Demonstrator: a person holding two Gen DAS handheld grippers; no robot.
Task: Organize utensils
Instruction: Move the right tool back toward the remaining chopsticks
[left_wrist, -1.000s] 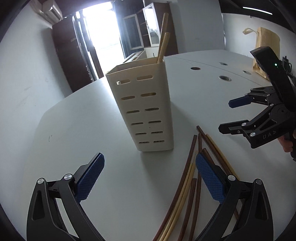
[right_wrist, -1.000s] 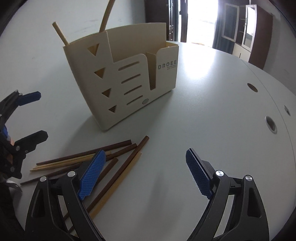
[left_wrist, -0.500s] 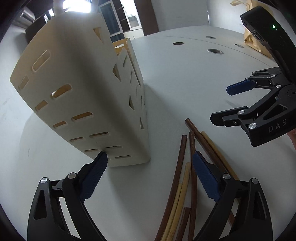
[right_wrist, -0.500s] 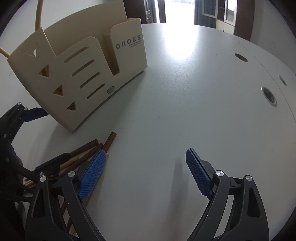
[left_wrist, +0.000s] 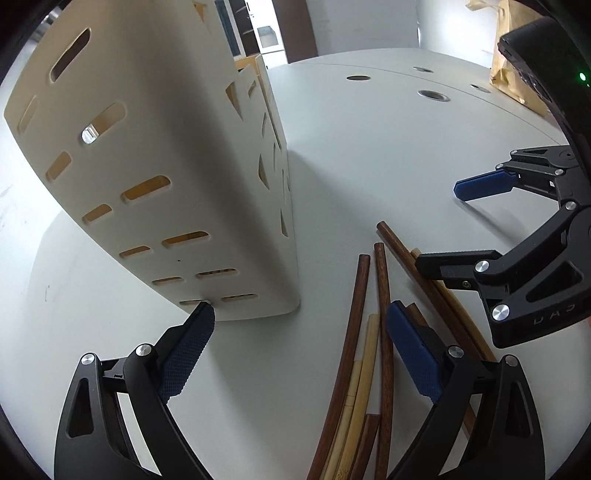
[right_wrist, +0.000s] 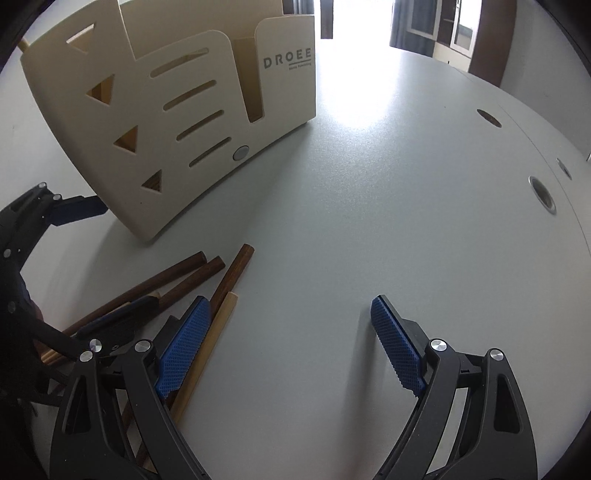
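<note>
A cream utensil holder (right_wrist: 173, 122) stands on a pale grey table (right_wrist: 369, 221), with slots and triangle cut-outs in its walls and the word DROEE printed on its lowest front compartment. In the right wrist view it sits at the far left; in the left wrist view it looms close at the left, its slotted end wall (left_wrist: 147, 184) facing the camera.

A loose bundle of chopsticks (left_wrist: 369, 332) lies flat on the table just beside the near corner of the holder, some dark brown and some pale bamboo. Their ends fan out toward the holder without touching it.

The left gripper (left_wrist: 299, 332) has its jaws spread wide and holds nothing. Its left blue pad (left_wrist: 188, 354) sits right at the bottom edge of the holder's end wall; whether it touches cannot be told. Its right pad (left_wrist: 413, 350) is over the chopsticks, with two dark sticks and a pale one lying in the gap between the jaws.

The right gripper (right_wrist: 291, 343) is also wide open and empty. Its left pad (right_wrist: 184, 347) is just beside a pale chopstick (right_wrist: 210, 339) and a dark one at the right edge of the bundle, while its right pad (right_wrist: 397, 350) is over bare table. Most of the bundle lies to the left of this gripper, partly under the left gripper's finger (right_wrist: 122, 317).

A brown paper bag (left_wrist: 513, 74) sits at the far right of the table.
</note>
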